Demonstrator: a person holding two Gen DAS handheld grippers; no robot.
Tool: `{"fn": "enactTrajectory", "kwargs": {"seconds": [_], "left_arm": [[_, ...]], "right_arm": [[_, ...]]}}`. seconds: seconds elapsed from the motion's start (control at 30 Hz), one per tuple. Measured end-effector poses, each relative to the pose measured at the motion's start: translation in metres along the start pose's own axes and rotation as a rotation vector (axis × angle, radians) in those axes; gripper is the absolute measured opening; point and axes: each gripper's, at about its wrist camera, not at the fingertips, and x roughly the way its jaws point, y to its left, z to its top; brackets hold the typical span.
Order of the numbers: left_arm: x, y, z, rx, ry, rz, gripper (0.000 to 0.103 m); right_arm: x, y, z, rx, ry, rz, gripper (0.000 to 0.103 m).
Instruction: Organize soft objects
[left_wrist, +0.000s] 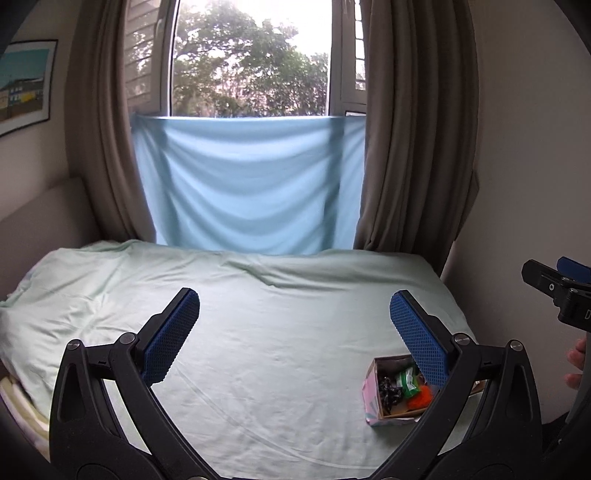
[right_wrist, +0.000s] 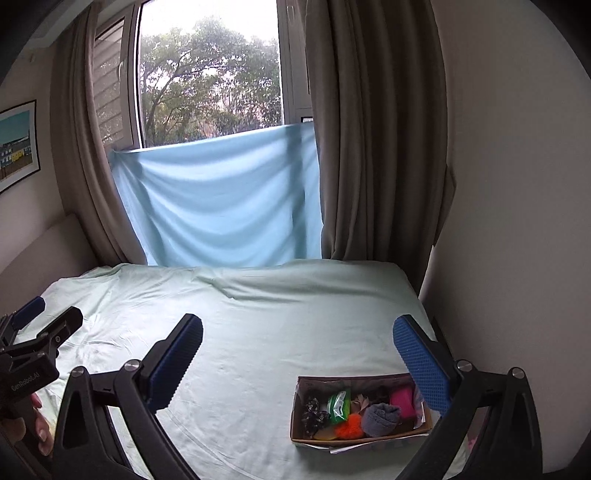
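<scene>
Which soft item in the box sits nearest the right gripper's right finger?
The pink item, at the box's right end; the grey sock, orange pom-pom and green packet lie further left.

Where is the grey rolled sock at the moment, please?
In the right wrist view, the grey sock lies inside the cardboard box near the bed's right front edge, between the orange pom-pom and the pink item.

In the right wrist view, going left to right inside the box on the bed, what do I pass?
Dark patterned fabric → green packet → orange pom-pom → grey sock → pink item, all inside the box.
</scene>
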Motion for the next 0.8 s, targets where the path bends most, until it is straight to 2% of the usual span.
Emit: {"fn": "enactTrajectory", "kwargs": {"seconds": [0.57,0.8], "left_arm": [[-0.011,-0.014,-0.003,0.017,-0.012,-0.046,0.103],[-0.012,-0.015,-0.004,0.013,-0.007,-0.037,0.103]], "right_arm": [[-0.007,-0.002,-0.003,-0.004,-0.035,-0.018,0.103],[-0.008,0.000,-0.003,-0.005,-0.040,-0.015,0.103]]}}
